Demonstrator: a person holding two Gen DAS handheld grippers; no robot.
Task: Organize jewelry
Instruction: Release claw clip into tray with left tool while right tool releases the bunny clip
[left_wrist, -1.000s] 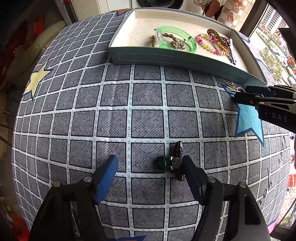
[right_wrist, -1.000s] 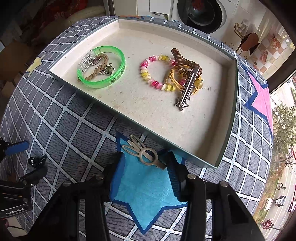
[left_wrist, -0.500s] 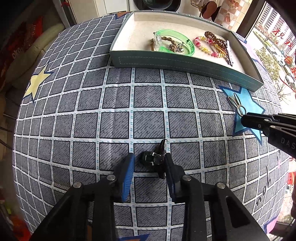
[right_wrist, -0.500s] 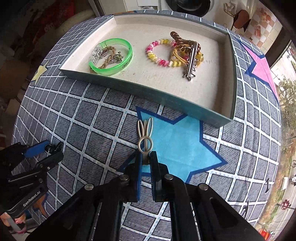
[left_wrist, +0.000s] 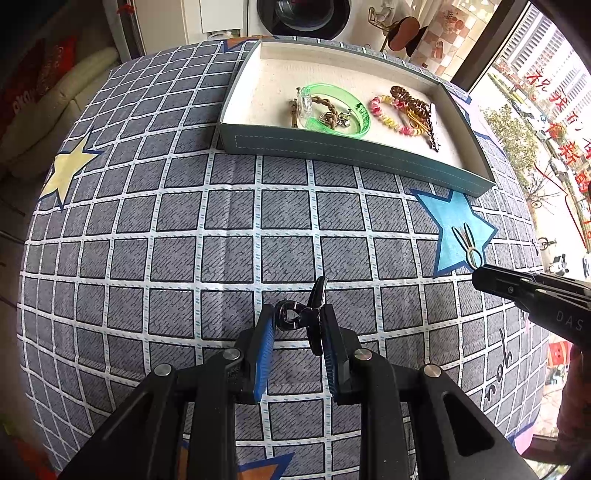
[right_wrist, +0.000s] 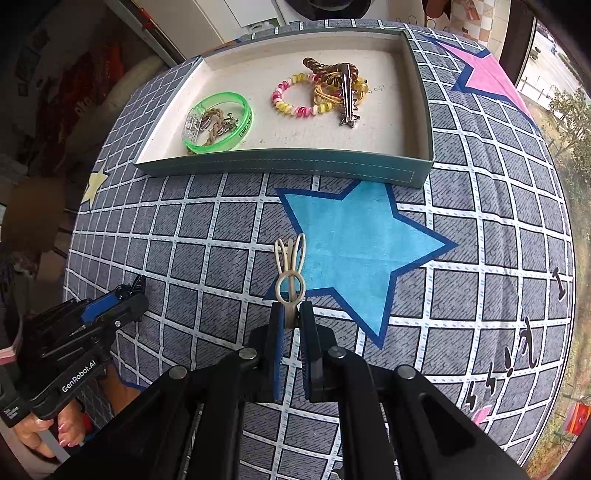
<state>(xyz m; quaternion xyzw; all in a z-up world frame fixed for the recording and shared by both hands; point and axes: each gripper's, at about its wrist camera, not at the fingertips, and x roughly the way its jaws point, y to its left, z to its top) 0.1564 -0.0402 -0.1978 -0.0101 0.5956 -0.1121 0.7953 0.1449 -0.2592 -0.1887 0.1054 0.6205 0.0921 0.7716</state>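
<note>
Grey checked cloth with coloured stars covers the table (left_wrist: 147, 206), and a washing machine stands behind it. Seen from the left wrist, the left gripper (left_wrist: 297, 325) has its jaws narrowed onto a small black claw clip (left_wrist: 301, 314); they have just been closing, and the clip sits pinched between the blue pads. Up ahead lies the shallow tray (left_wrist: 332, 149), already holding a green bangle (left_wrist: 334, 110) and a coiled hair tie (left_wrist: 391, 112). At the right edge the other gripper reaches in over the blue star.

From the right wrist, the right gripper (right_wrist: 291, 314) is clamped tight on the tail of a beige rabbit-shaped hair clip (right_wrist: 290, 269), which sticks out forward over the blue star (right_wrist: 354, 236), short of the tray's near wall.

Both pieces look picked up, so the step in hand is the carry. Next, each must clear the tray's near wall and be let go on bare tray floor, away from the pile.
</note>
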